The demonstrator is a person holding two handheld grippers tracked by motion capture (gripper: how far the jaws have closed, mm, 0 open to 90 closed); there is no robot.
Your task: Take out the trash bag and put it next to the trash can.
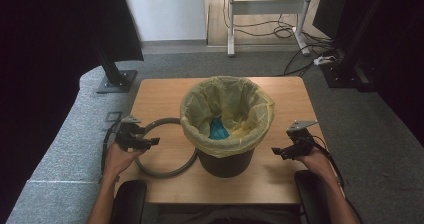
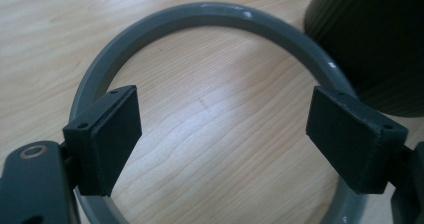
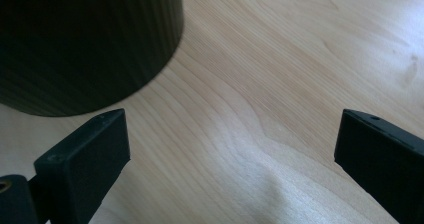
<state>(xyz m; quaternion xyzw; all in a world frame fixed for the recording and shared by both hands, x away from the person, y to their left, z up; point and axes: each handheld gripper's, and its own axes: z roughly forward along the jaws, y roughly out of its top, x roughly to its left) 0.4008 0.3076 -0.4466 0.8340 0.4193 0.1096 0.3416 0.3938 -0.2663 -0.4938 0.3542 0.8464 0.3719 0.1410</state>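
A dark bin (image 1: 226,159) lined with a yellow bag (image 1: 227,115) stands mid-table, with something blue (image 1: 217,129) inside. A grey ring (image 1: 165,168) lies flat on the table at its left, touching the bin's base. My left gripper (image 1: 152,142) hovers over the ring's left side, open, nothing between its pads; in the left gripper view the ring (image 2: 210,15) arcs behind the jaws and the bin (image 2: 372,39) stands at upper right. My right gripper (image 1: 278,152) is open just right of the bin, above bare wood, with the bin's wall (image 3: 85,39) at upper left.
The wooden table (image 1: 165,94) sits on grey carpet. A black stand base (image 1: 116,80) rests off the back left corner. A white desk frame (image 1: 267,14) and cables (image 1: 295,31) lie on the floor behind. Dark armrests (image 1: 129,199) flank the near edge.
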